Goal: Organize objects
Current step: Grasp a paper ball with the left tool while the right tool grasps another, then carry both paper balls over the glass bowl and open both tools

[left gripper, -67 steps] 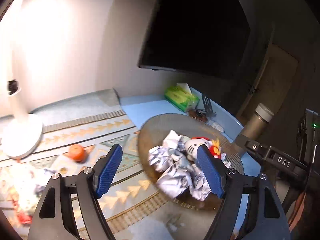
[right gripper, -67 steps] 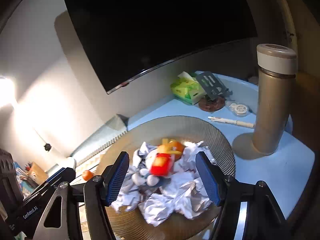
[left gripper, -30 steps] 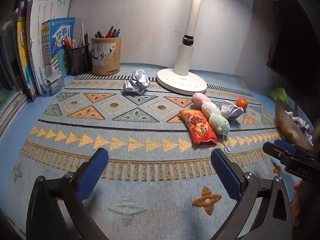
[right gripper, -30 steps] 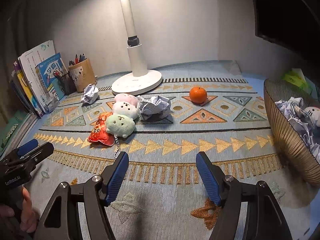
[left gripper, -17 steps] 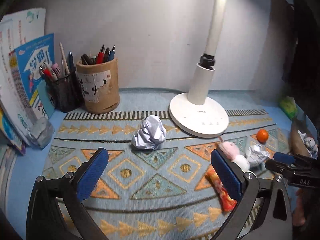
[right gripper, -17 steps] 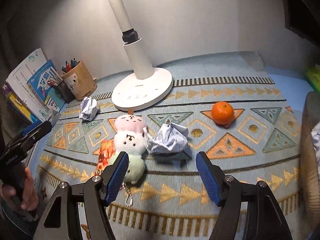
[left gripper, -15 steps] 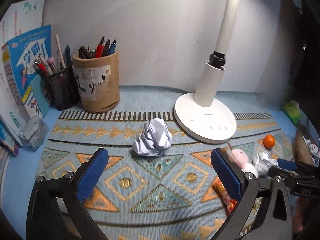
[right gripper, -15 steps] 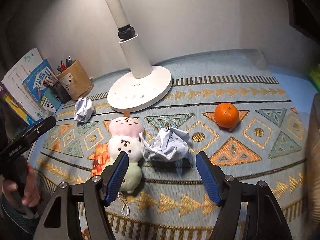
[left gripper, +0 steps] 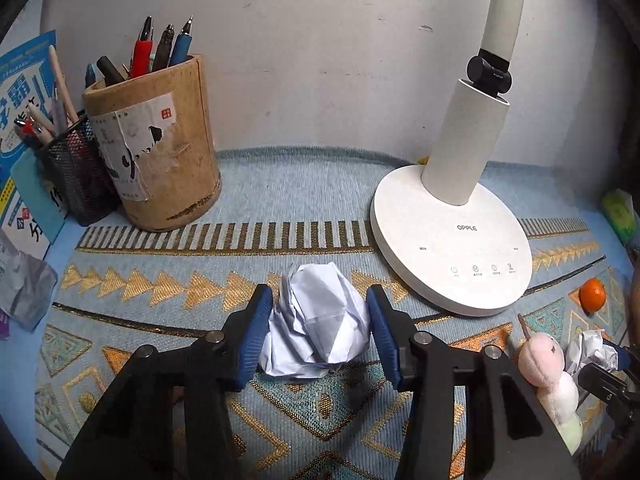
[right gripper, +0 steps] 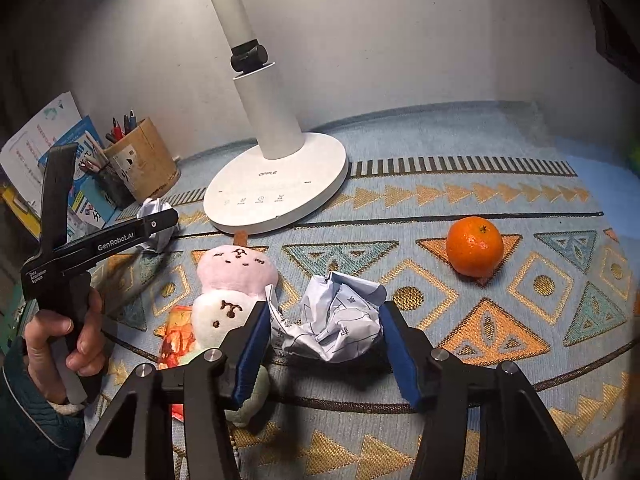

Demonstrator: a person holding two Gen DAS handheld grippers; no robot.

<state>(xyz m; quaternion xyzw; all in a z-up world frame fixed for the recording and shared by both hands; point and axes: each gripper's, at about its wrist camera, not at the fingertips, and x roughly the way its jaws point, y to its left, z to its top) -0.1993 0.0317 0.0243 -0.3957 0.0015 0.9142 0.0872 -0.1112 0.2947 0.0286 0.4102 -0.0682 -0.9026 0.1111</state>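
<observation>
Both grippers' fingers are closing around crumpled paper balls [left gripper: 318, 322] [right gripper: 330, 326] on the desk, light, springy wads likely best pinched across the middle.

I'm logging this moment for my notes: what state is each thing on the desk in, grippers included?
Left hand-held gripper: closed around a paper ball.
Plain paper ball: crumpled, on the mat, between blue pads.
Right hand-held gripper: closed around the printed paper ball.
Printed paper ball: crumpled, on the mat.
Tangerine: whole, unpeeled, free.
Plush toy: lying flat.
Desk lamp: upright.
Pen holder: upright, holding pens.
</observation>
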